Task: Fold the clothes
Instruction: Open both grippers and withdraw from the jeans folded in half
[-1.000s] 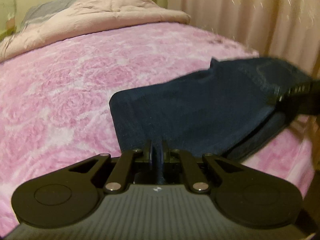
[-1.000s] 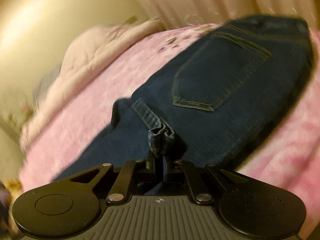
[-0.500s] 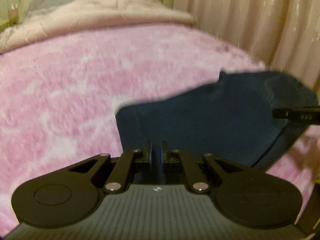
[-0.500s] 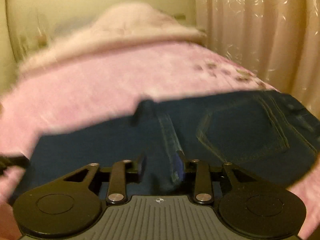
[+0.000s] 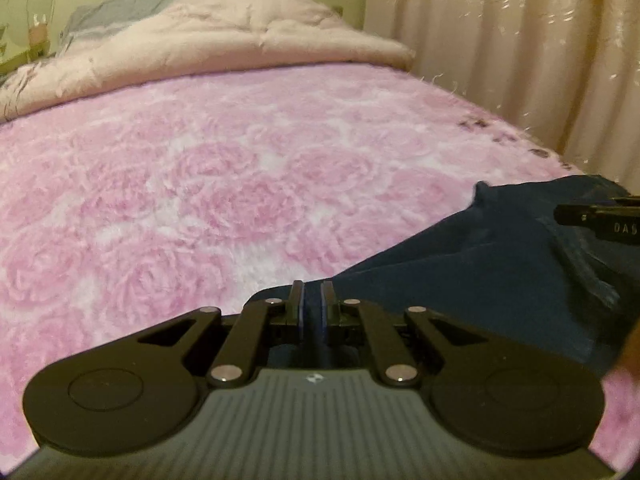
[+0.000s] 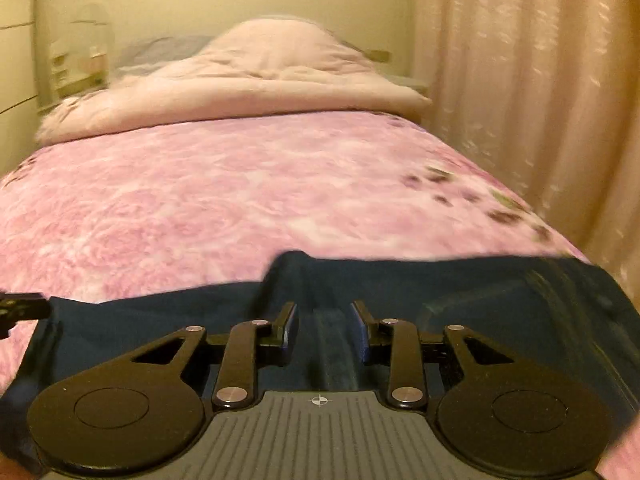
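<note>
Dark blue jeans (image 5: 480, 280) lie across the near part of a bed with a pink flowered blanket (image 5: 200, 184). My left gripper (image 5: 312, 304) is shut on the edge of the jeans' leg end. My right gripper (image 6: 325, 322) is open, its jaws apart on either side of the waistband (image 6: 332, 344), just above the jeans (image 6: 460, 288). The right gripper's tip shows at the right edge of the left wrist view (image 5: 600, 216). The left gripper's tip shows at the left edge of the right wrist view (image 6: 24, 306).
A folded pale pink duvet (image 5: 224, 44) lies at the head of the bed, also in the right wrist view (image 6: 256, 84). Beige curtains (image 5: 520, 52) hang along the right side. A white shelf (image 6: 76, 64) stands at the far left.
My right gripper has opened and let go of the waistband. The jeans have dropped flat on the blanket. Both grippers have moved lower and nearer the bed's front edge.
</note>
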